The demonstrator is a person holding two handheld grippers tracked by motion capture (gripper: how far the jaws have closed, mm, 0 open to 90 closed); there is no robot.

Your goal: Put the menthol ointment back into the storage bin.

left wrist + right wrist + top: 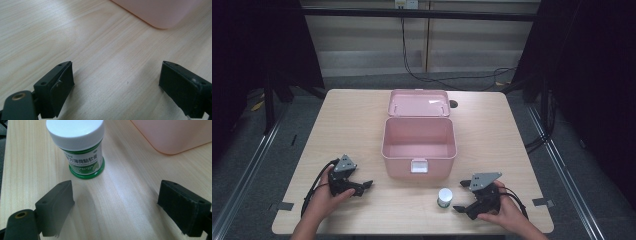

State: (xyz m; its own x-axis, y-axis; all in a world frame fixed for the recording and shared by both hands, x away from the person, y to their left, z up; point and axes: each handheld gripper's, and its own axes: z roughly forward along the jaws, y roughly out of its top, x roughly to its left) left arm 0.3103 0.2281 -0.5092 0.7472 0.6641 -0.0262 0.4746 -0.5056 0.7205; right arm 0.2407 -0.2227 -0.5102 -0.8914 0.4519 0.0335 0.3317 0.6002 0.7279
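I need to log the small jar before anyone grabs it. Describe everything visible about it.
The small jar is squat and round, seemingly plastic, with a ribbed white screw cap, closed. A white label with green print and a leaf motif wraps its green body, which ends in a green base rim. It stands upright on the wooden table, in front of the open pink box, apart from it. It sits ahead of the open right gripper, untouched.

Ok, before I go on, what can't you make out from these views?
- Jar: the label print is blurred in the right gripper view and too small in the high view.
- Pink box: its near inner floor is hidden behind the front wall; both gripper views cut it off at the top edge.
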